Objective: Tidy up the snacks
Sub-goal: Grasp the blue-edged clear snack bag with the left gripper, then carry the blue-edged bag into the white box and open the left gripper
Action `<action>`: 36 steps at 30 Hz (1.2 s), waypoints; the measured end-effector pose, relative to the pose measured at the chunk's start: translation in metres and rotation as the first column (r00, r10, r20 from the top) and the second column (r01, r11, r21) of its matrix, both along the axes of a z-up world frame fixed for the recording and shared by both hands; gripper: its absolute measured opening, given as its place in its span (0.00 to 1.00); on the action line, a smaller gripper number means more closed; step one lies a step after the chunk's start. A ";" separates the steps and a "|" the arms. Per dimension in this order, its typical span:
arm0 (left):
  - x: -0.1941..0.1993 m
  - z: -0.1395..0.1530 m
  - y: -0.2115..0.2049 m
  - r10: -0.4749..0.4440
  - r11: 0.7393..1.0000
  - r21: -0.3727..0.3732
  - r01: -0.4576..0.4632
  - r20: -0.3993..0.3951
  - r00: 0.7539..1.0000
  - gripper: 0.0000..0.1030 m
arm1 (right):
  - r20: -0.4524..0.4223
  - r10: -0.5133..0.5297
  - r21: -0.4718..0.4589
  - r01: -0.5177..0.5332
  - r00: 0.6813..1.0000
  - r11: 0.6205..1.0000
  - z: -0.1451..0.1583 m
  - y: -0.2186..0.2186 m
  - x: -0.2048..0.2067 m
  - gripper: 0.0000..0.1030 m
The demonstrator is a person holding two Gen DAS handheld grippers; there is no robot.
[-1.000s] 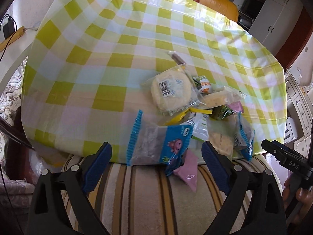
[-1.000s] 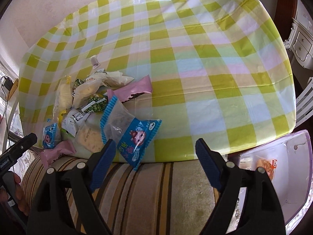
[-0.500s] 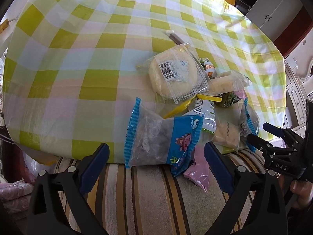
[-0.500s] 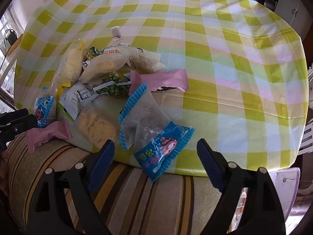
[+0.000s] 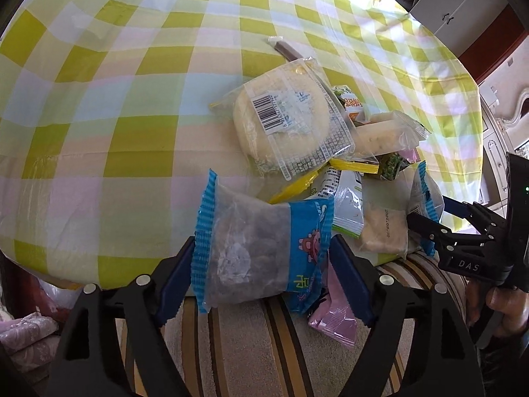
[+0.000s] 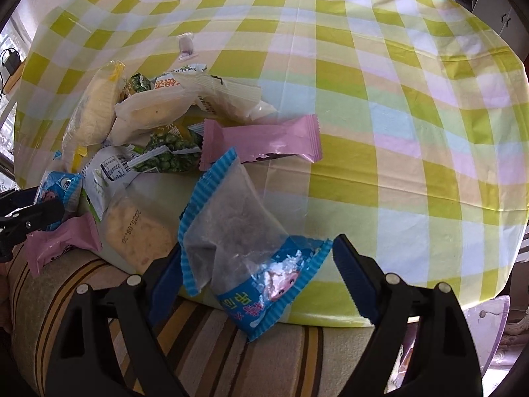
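Both tongs tilt steeply down over blue snack packets at the near edge of the tabletop (image 5: 99, 106).

The left tongs (image 5: 261, 278) are closing with a blue-edged packet (image 5: 258, 244) between the blue pads, which sit at its edges without clearly pressing; a second ago the packet lay well ahead of them, and they have come down and forward. The right tongs (image 6: 258, 274) stand spread around a second blue packet (image 6: 238, 238), not gripping, and have likewise moved in closer. A hand (image 5: 506, 311) shows holding the right tool. Behind lie the piled snacks: a round cake in clear wrap (image 5: 287, 122), a green pea packet (image 6: 168, 155), a pink wrapper (image 6: 261, 142). A striped cushion (image 6: 281, 357) sits below the edge.
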State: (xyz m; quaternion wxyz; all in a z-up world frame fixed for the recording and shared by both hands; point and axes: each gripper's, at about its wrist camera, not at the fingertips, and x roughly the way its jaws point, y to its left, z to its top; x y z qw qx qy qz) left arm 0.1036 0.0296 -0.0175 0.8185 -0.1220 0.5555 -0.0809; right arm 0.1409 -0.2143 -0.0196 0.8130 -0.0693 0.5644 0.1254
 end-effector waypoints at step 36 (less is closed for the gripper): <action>-0.028 0.046 0.002 0.091 0.995 0.019 -0.095 0.144 0.985 0.47 | 0.085 -0.118 0.195 0.100 0.989 0.976 0.037 -0.053 -0.031 0.57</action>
